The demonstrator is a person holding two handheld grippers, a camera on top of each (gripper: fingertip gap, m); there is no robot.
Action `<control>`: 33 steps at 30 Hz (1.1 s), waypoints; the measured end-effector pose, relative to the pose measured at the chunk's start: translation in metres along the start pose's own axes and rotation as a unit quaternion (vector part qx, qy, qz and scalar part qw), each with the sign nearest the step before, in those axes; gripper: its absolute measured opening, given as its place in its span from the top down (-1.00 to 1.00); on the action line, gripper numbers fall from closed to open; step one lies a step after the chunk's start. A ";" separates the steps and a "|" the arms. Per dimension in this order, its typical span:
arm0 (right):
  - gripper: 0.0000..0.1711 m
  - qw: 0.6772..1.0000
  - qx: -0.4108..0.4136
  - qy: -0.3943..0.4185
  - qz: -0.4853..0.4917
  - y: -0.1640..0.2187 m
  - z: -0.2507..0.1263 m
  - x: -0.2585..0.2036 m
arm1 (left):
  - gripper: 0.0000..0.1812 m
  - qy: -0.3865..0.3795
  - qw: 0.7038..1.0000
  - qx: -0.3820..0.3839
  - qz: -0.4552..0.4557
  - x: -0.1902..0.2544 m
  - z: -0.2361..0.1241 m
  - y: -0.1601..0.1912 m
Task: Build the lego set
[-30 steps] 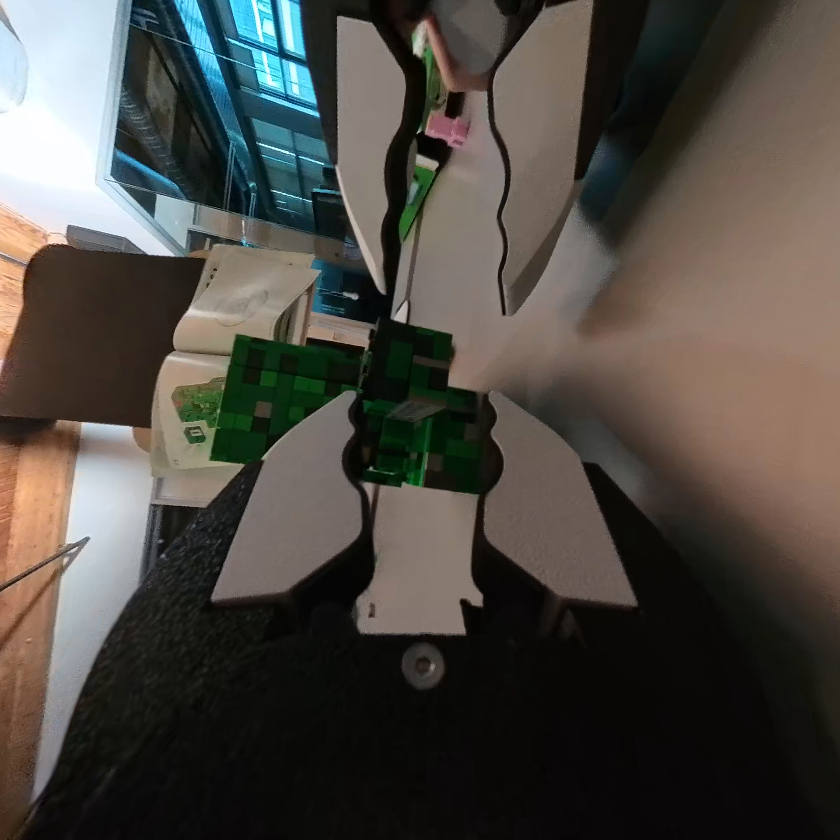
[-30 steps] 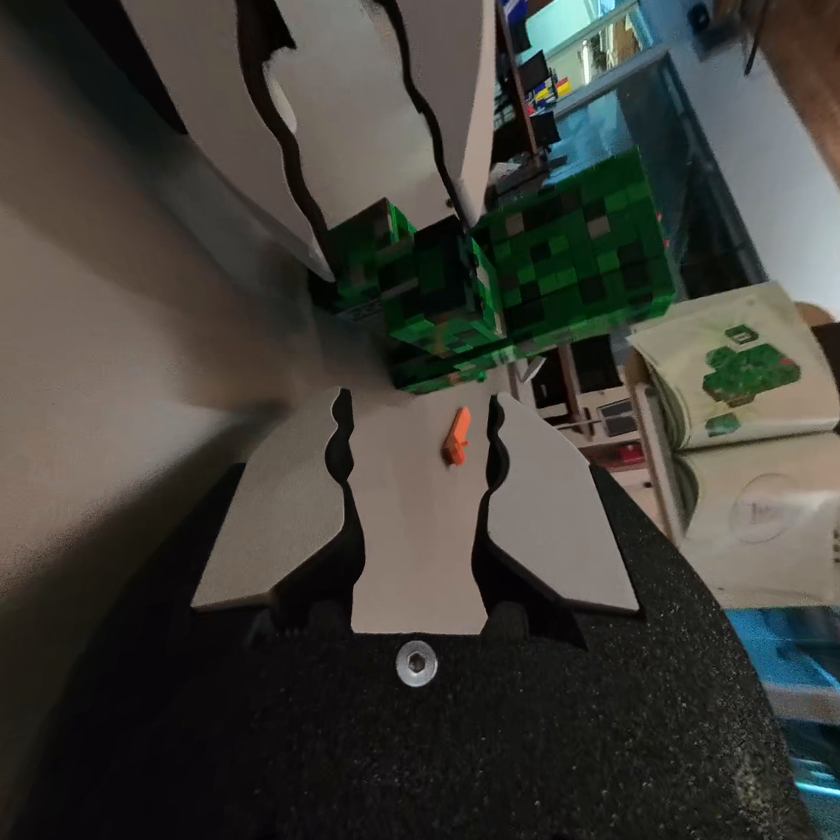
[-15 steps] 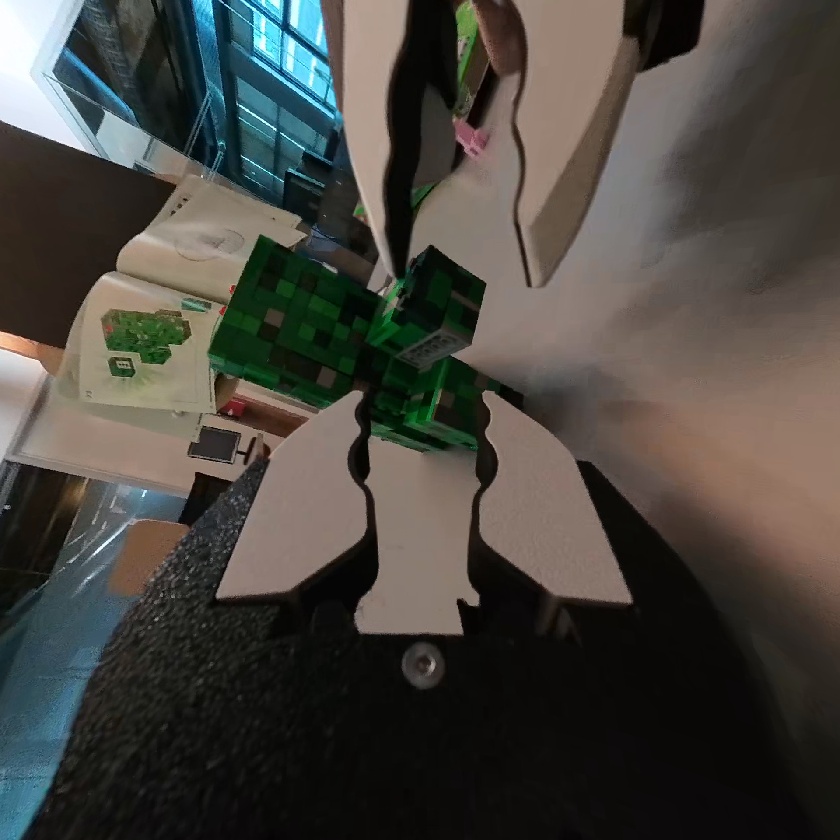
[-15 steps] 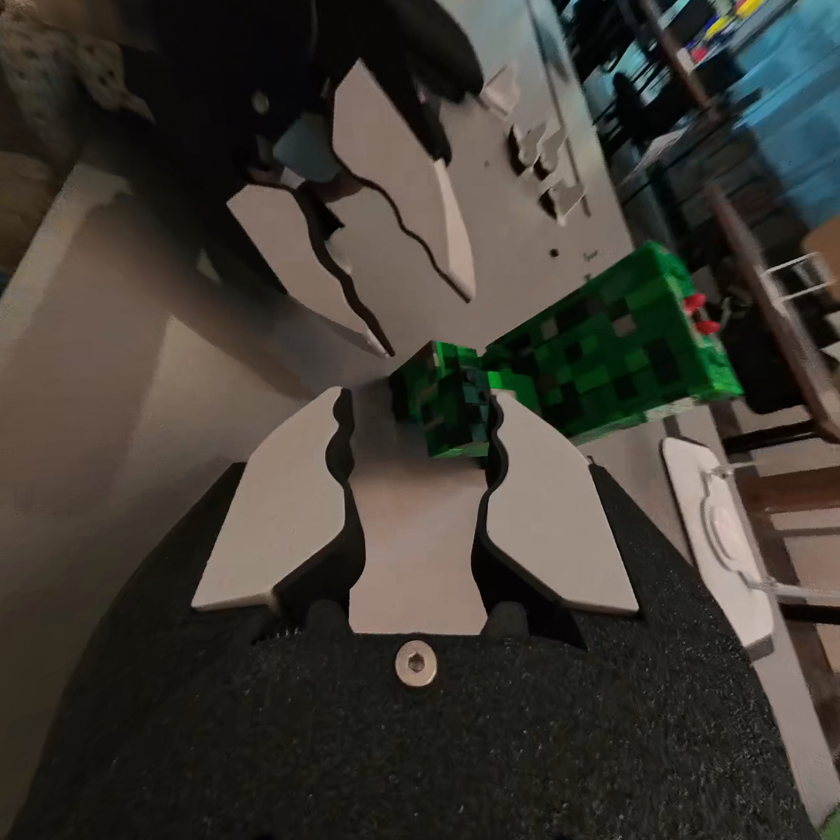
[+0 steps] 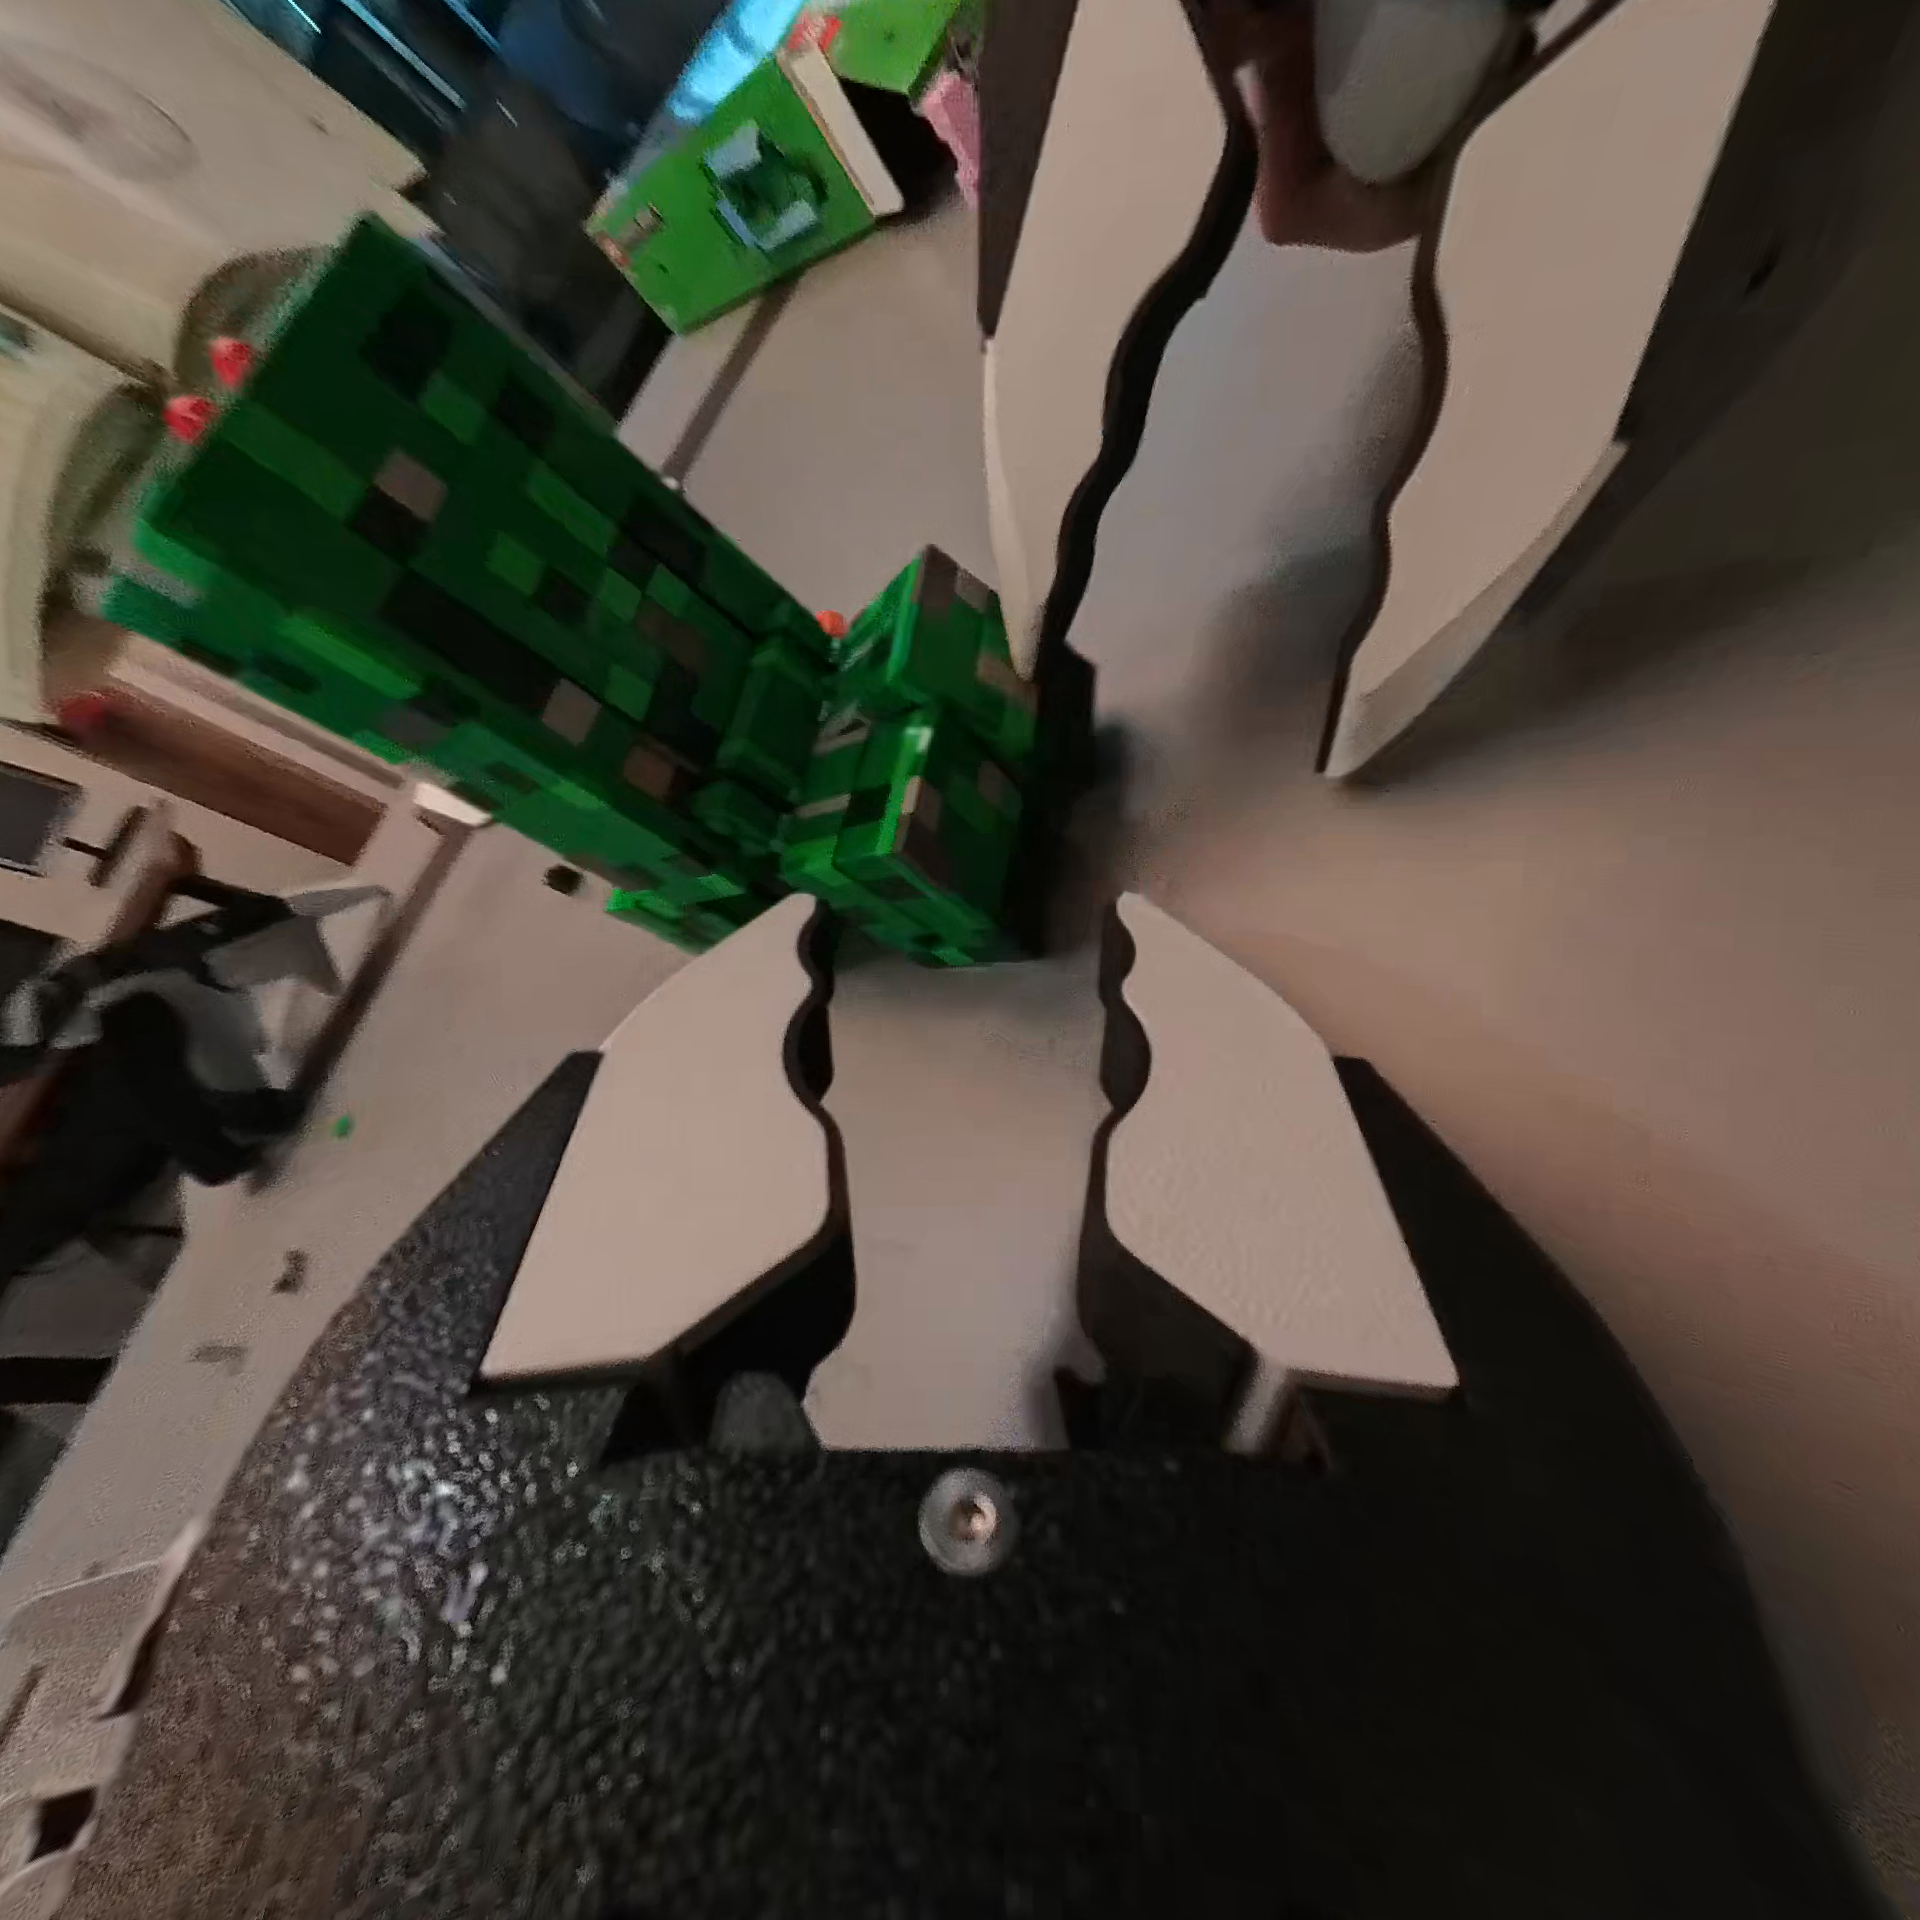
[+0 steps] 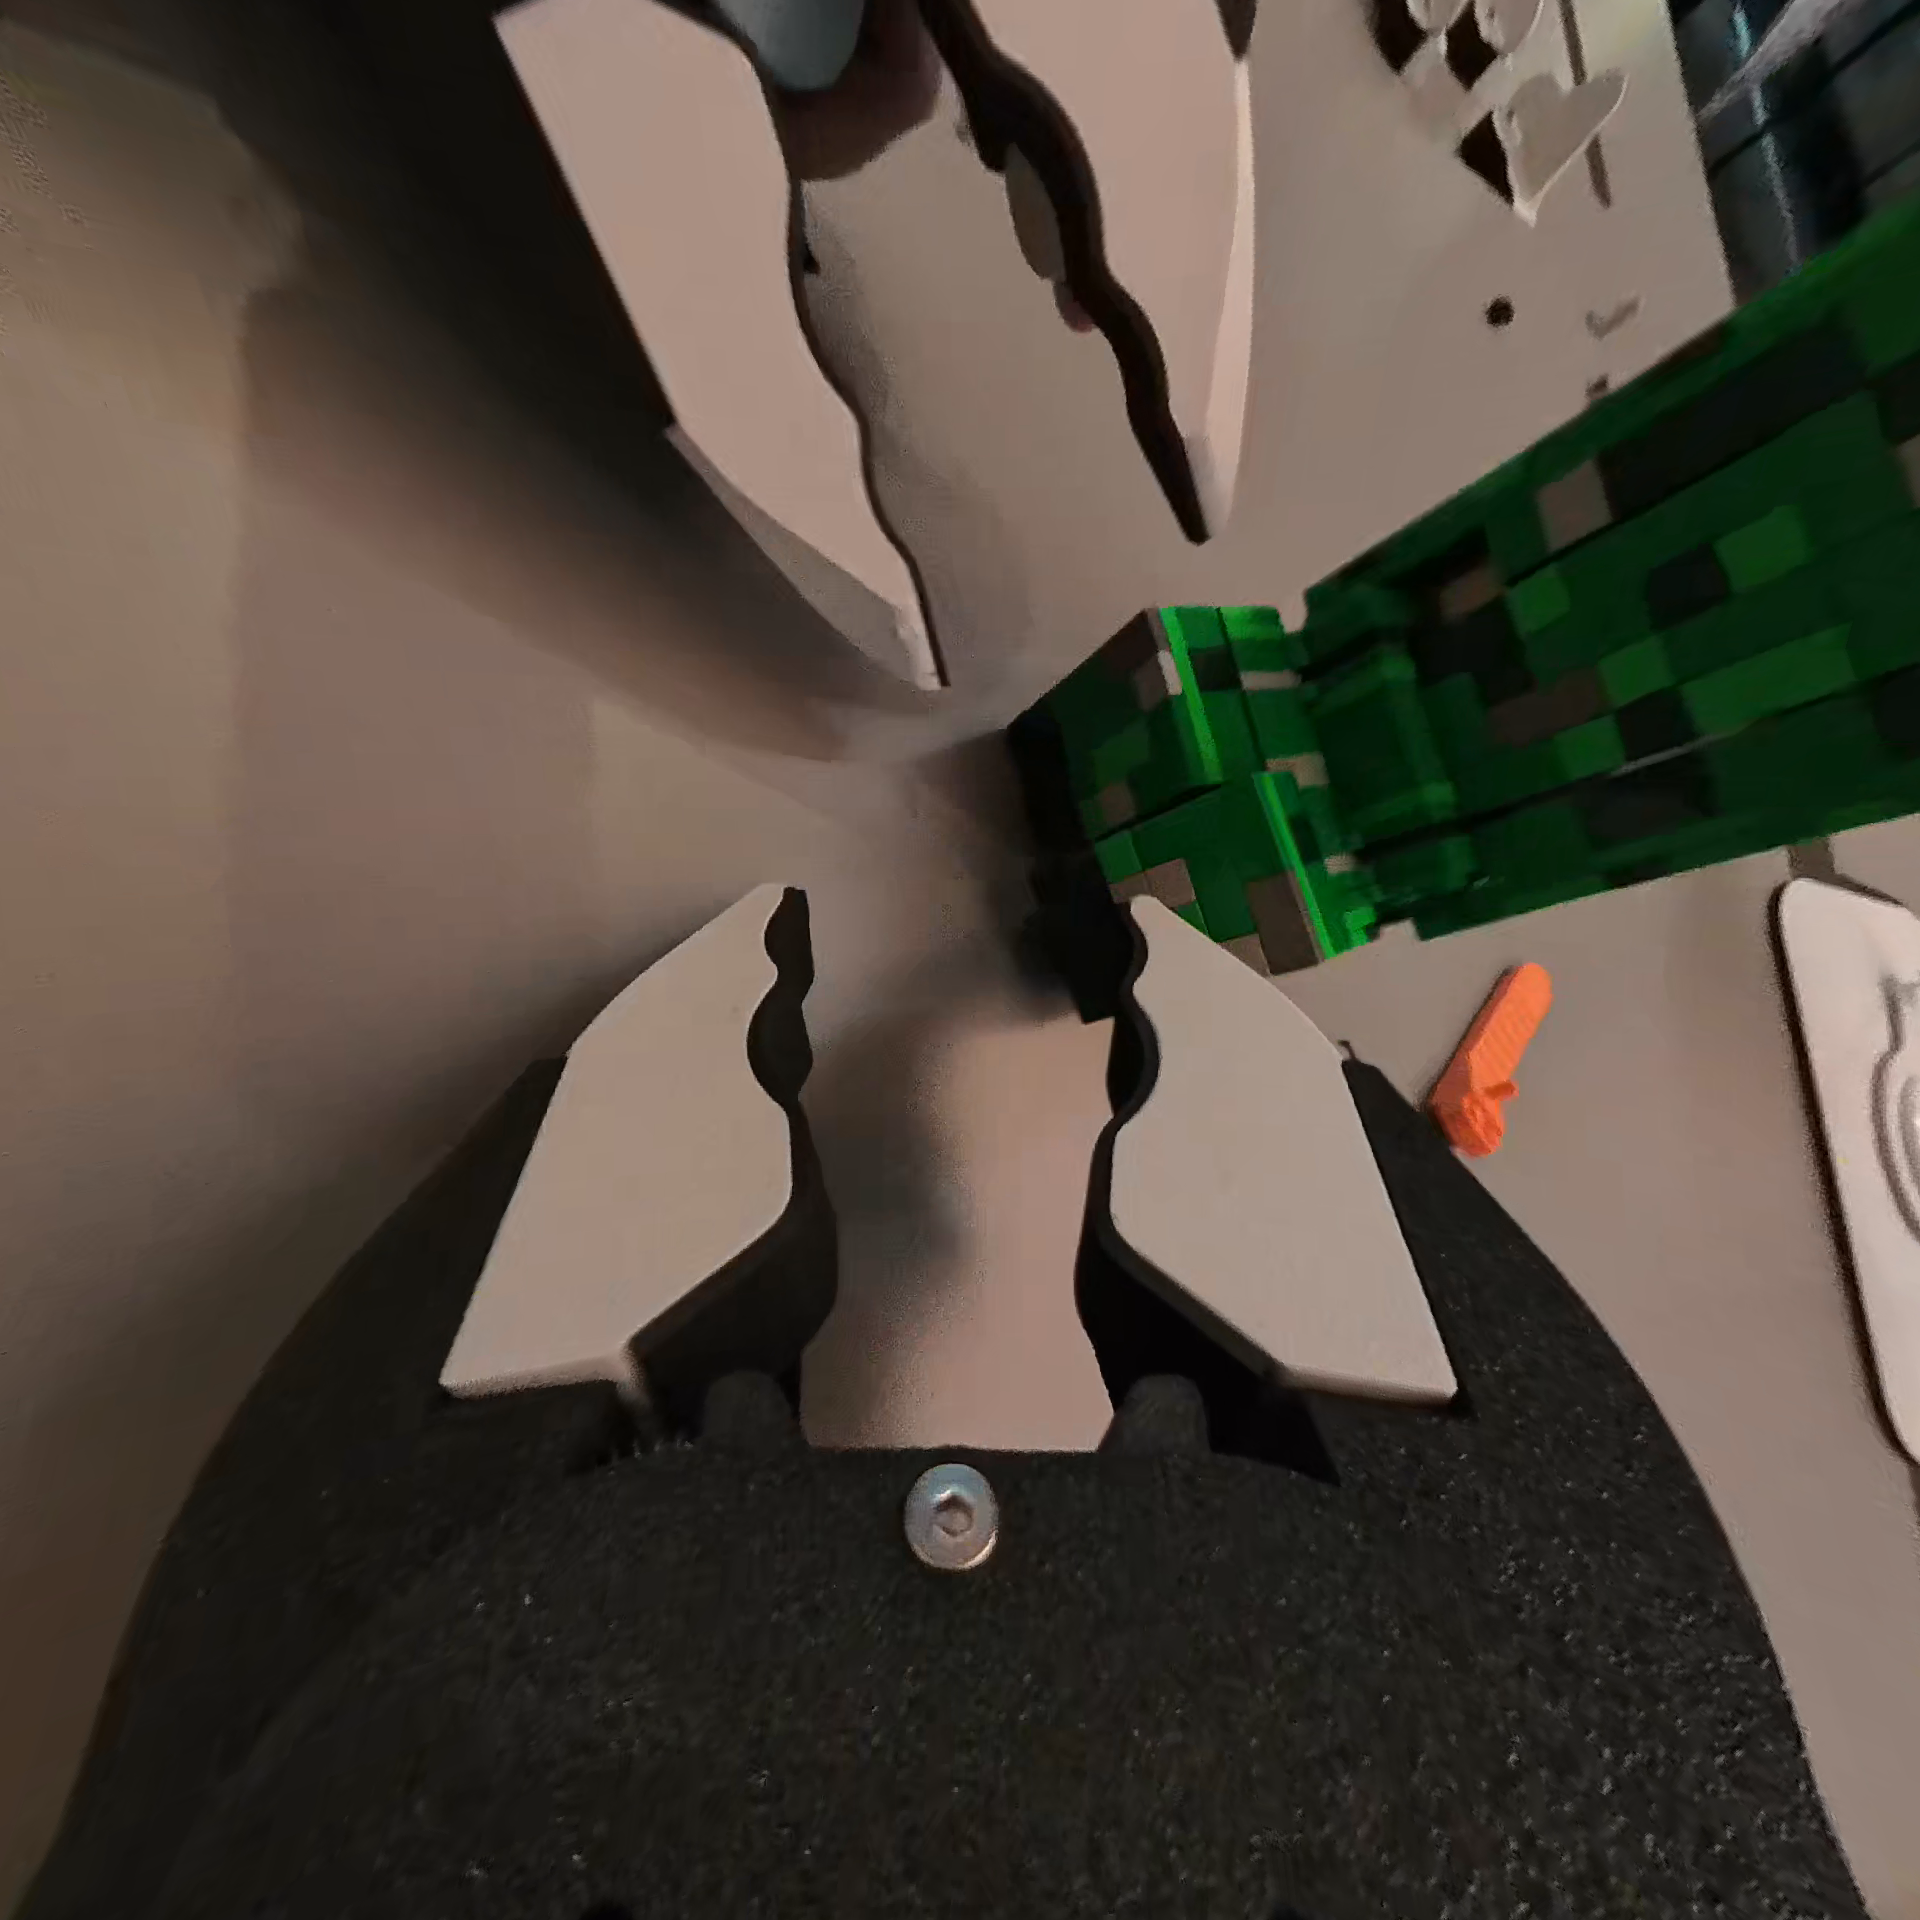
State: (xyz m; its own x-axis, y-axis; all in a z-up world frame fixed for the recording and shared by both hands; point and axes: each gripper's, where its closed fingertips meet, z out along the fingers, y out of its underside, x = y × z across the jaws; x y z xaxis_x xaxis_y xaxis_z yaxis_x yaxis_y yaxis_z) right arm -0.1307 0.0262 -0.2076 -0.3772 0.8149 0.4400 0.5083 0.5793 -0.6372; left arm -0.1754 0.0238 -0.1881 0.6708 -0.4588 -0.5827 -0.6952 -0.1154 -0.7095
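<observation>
Lego figure (image 5: 582, 665), a blocky green creature tiled in light green, dark green, grey and black squares, lies on the pale grey table (image 5: 1558, 987), stretching from the centre of the left wrist view toward its upper left, with small red studs at its far end. Its square feet sit just past the tips of the left gripper (image 5: 961, 920), whose flat grey fingers (image 5: 686, 1164) with wavy black inner edges are spread apart and hold nothing. Opposite, at the top of that frame, the right gripper (image 5: 1184, 717) points back with its fingers apart too, one tip right at the figure's foot (touching or only beside, I cannot tell).

From the right wrist view the figure (image 6: 1455, 707) runs from the centre out the right edge, and the right gripper (image 6: 961, 899) is spread and empty, one fingertip just beside the foot. An orange ribbed brick separator (image 6: 1491, 1060) lies on the table at the lower right of the figure. A green box (image 5: 748, 197) stands in the upper middle of the left view, blurred.
</observation>
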 end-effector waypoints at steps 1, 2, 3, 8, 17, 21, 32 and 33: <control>0.34 1.000 -0.007 -0.001 0.007 0.004 0.002 0.001 | 0.46 0.013 1.000 -0.007 -0.009 0.004 0.003 0.000; 0.34 1.000 -0.003 -0.002 0.018 0.005 0.001 0.003 | 0.42 0.033 0.999 -0.017 -0.023 0.010 0.005 0.001; 0.33 1.000 -0.002 -0.002 0.027 0.007 -0.001 0.005 | 0.37 0.055 0.997 -0.025 -0.041 0.017 0.007 -0.001; 0.32 0.996 0.023 0.013 0.085 0.013 -0.019 0.019 | 0.31 0.070 0.996 -0.013 -0.057 0.030 0.021 -0.021; 0.29 0.987 0.036 0.062 0.145 0.033 -0.039 0.045 | 0.23 0.109 0.994 -0.002 -0.019 0.059 0.036 -0.047; 0.29 0.986 0.035 0.069 0.145 0.037 -0.042 0.047 | 0.40 0.081 0.996 0.031 -0.015 0.051 0.013 -0.046; 0.30 0.984 0.049 0.043 0.165 0.037 -0.035 0.043 | 0.30 0.000 0.988 -0.037 -0.150 -0.045 -0.001 0.022; 0.31 0.985 0.048 0.038 0.164 0.038 -0.035 0.042 | 0.32 0.018 0.986 -0.031 -0.163 -0.044 0.000 0.020</control>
State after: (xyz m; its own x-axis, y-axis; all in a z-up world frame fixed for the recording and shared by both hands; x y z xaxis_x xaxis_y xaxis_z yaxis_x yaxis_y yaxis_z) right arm -0.1005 0.0829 -0.1911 -0.1436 0.9588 0.2451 0.5166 0.2839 -0.8078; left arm -0.2190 0.0420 -0.1766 0.8522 -0.4189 -0.3136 -0.4599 -0.3138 -0.8307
